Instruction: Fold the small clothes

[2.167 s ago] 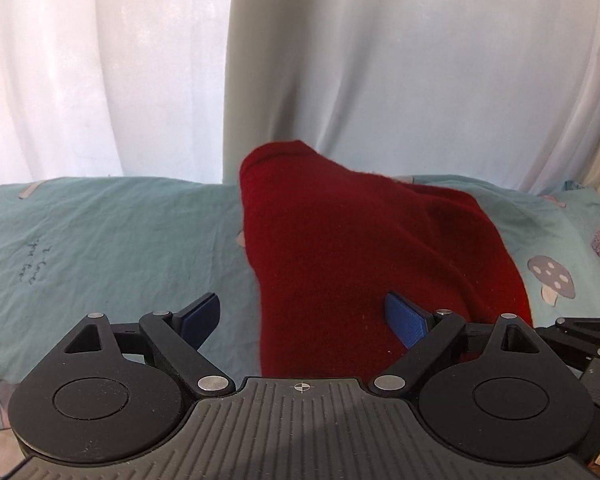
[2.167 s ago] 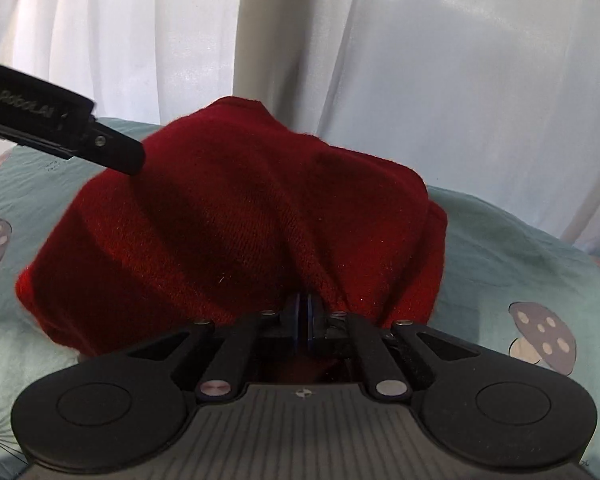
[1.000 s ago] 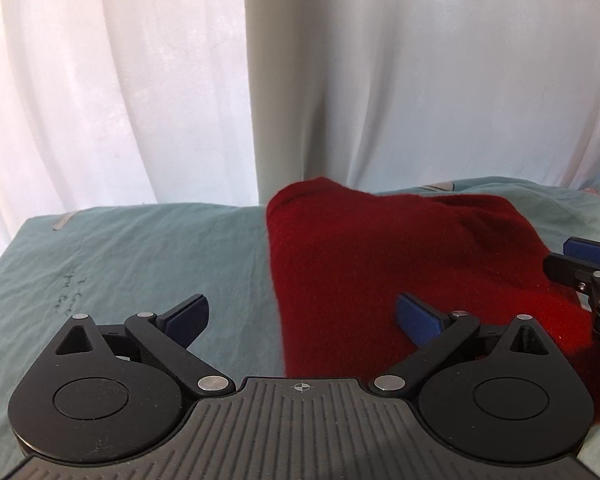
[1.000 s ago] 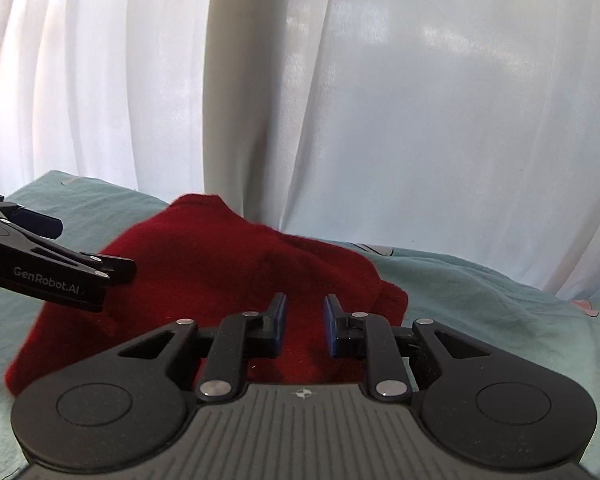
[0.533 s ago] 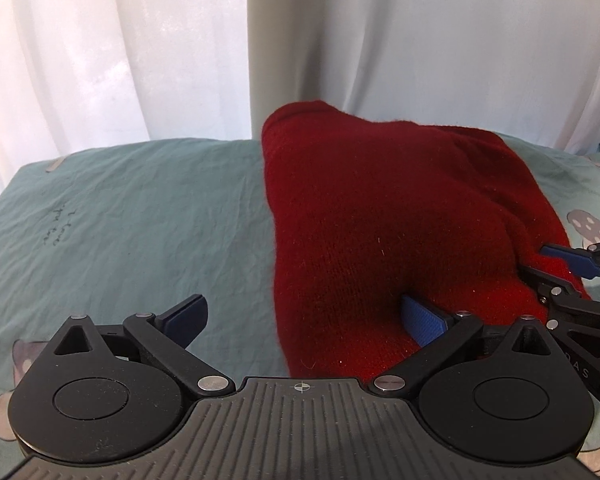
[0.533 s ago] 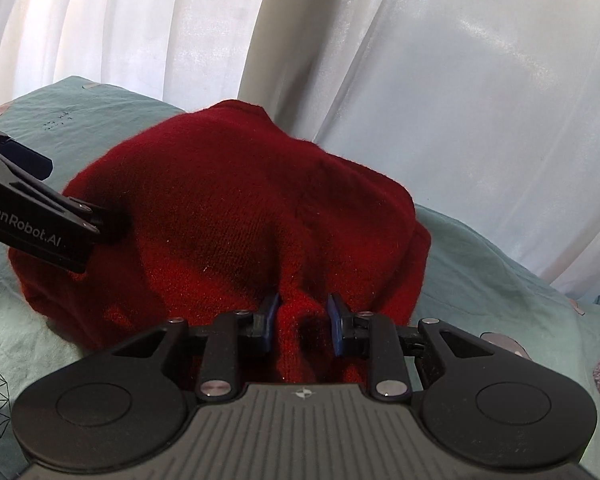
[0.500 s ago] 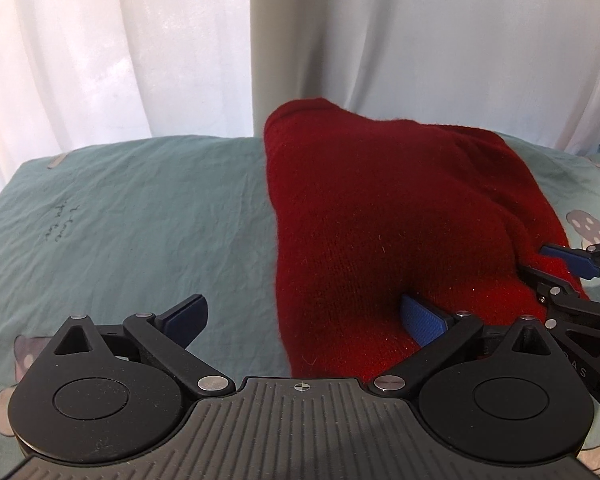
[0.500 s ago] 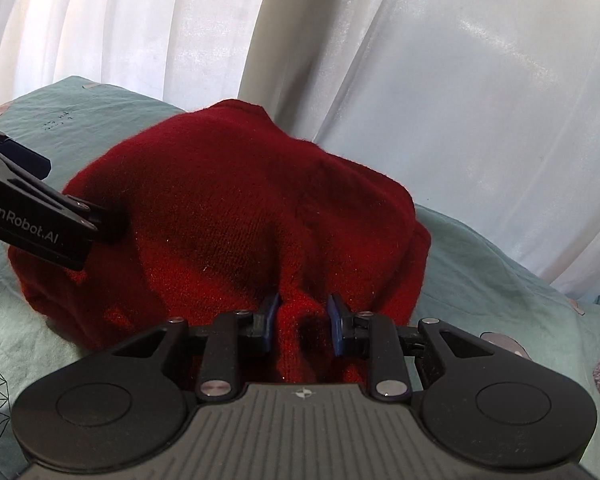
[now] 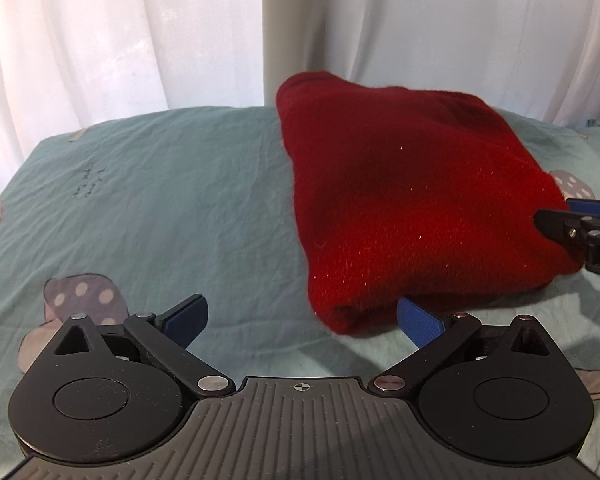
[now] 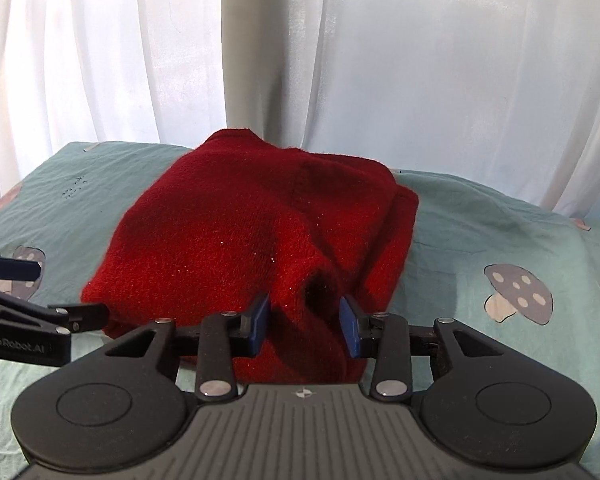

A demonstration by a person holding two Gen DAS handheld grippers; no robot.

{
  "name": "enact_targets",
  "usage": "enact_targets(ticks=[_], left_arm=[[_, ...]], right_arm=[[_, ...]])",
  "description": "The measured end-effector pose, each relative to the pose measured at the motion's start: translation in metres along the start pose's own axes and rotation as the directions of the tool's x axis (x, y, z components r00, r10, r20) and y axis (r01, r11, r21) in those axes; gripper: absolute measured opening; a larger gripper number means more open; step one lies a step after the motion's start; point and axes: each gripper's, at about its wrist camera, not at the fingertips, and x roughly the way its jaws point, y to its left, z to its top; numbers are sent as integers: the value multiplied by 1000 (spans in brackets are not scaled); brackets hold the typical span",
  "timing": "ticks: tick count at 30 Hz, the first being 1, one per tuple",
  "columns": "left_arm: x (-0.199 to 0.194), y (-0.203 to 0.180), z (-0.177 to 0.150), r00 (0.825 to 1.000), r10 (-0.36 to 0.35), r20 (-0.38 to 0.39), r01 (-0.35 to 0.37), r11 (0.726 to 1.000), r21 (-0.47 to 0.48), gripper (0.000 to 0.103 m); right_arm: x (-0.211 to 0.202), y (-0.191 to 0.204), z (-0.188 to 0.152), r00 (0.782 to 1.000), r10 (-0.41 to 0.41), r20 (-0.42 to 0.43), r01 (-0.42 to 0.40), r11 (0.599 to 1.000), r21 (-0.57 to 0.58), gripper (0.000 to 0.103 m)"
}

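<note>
Right wrist: sweater [image 10: 256, 240] lies folded on the bed [image 10: 500, 248], right tool [image 10: 304, 322] open astride its near bulge, left tool [image 9: 300, 316] open at its near corner; likely tidying, so press the bulge flat without dragging layers.

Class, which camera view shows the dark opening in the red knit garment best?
The right wrist view: the opening faces the camera, between the open right gripper fingers. The left wrist view shows the red knit garment only as a smooth folded bundle on the bedsheet; no opening is visible there.
</note>
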Motion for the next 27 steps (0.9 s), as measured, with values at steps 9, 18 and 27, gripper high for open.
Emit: enact_targets(ticks=[9, 18, 27], left_arm=[[27, 19, 7, 997, 33, -67, -40, 994, -99, 103], [20, 19, -2, 987, 115, -109, -124, 989, -77, 103], [-47, 13, -27, 985, 54, -164, -52, 999, 12, 103]], right_arm=[[23, -3, -17, 997, -42, -71, 43, 999, 20, 47], [10, -4, -22, 982, -139, -130, 141, 990, 10, 86], [-33, 2, -46, 966, -50, -254, 91, 984, 155, 99]])
